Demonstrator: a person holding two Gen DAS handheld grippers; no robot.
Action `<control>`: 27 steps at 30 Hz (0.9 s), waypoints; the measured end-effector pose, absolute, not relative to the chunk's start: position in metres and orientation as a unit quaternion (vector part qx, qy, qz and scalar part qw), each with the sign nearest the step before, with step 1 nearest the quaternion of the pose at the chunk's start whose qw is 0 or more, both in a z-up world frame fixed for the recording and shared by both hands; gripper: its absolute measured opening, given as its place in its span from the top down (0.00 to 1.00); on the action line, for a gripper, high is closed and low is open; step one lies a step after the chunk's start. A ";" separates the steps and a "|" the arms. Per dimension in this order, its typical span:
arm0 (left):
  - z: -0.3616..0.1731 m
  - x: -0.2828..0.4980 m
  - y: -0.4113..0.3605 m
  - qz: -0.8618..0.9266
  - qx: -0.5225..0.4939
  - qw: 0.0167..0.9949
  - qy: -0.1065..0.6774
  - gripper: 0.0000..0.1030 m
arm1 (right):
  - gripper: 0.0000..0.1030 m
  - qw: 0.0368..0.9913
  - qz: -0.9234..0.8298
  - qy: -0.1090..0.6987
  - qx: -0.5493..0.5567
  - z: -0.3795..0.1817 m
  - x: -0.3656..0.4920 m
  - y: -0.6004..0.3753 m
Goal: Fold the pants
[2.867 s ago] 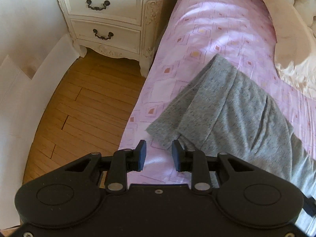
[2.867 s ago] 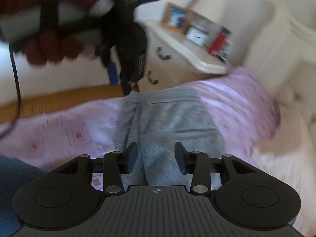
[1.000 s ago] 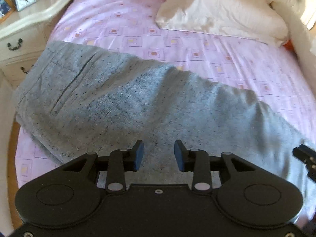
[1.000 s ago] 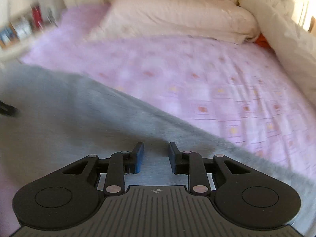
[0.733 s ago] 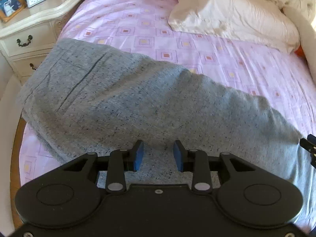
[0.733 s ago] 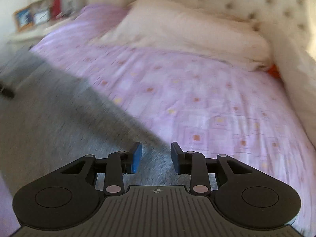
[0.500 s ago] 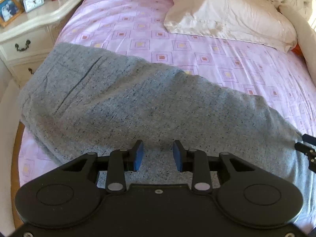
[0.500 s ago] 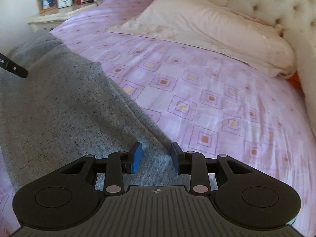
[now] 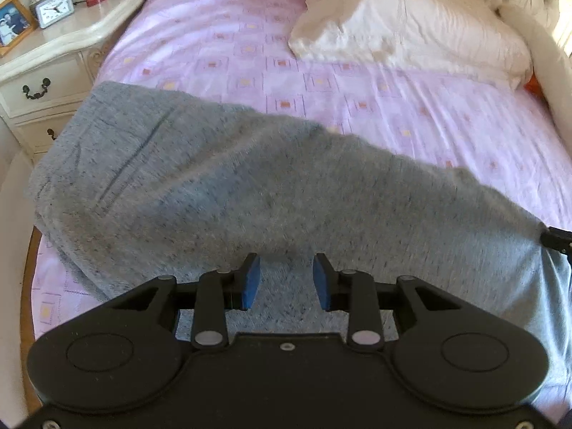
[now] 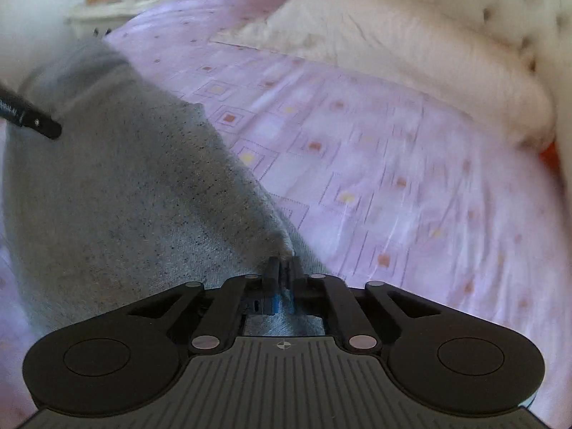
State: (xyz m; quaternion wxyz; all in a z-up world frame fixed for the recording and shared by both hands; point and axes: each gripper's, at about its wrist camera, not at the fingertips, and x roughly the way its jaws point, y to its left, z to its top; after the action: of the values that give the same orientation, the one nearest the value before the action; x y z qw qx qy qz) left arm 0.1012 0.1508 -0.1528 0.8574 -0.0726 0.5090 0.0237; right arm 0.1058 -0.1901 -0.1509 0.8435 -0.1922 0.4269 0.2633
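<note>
Grey speckled pants (image 9: pixel 250 186) lie across the pink patterned bed sheet (image 9: pixel 393 107), waist end at the left by the nightstand, legs running right. My left gripper (image 9: pixel 285 277) is open, its blue pads just above the pants' near edge. My right gripper (image 10: pixel 282 271) is shut on the edge of the pants (image 10: pixel 125 196) at the leg end. One tip of the right gripper shows at the right edge of the left wrist view (image 9: pixel 557 239). A finger of the left gripper shows at the left of the right wrist view (image 10: pixel 28 116).
A cream pillow (image 9: pixel 411 32) lies at the head of the bed by a tufted headboard (image 10: pixel 500 3). A cream nightstand (image 9: pixel 43 71) with a clock, photo frame and red item stands left of the bed. Wood floor shows at the lower left.
My right gripper has closed on the pants' edge; it was open half a second ago. My left gripper stays open over the pants' near edge.
</note>
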 end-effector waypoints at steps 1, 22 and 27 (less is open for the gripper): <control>-0.156 0.104 0.148 0.021 -0.063 0.852 0.520 0.60 | 0.85 0.852 0.263 0.423 -0.160 -0.144 0.108 -0.191; -0.151 0.104 0.153 0.011 -0.074 0.848 0.524 0.61 | 0.76 0.803 0.413 0.357 -0.241 -0.139 0.068 -0.073; -0.126 0.115 0.158 -0.009 -0.118 0.867 0.483 0.61 | 0.76 0.801 0.395 0.278 -0.355 -0.150 0.030 -0.065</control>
State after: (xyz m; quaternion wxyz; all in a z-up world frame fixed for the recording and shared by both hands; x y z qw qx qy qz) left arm 0.1152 0.1579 -0.1259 0.8673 -0.1180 0.4835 -0.0089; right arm 0.0304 -0.0645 -0.1497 0.8006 -0.3548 0.2780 0.3949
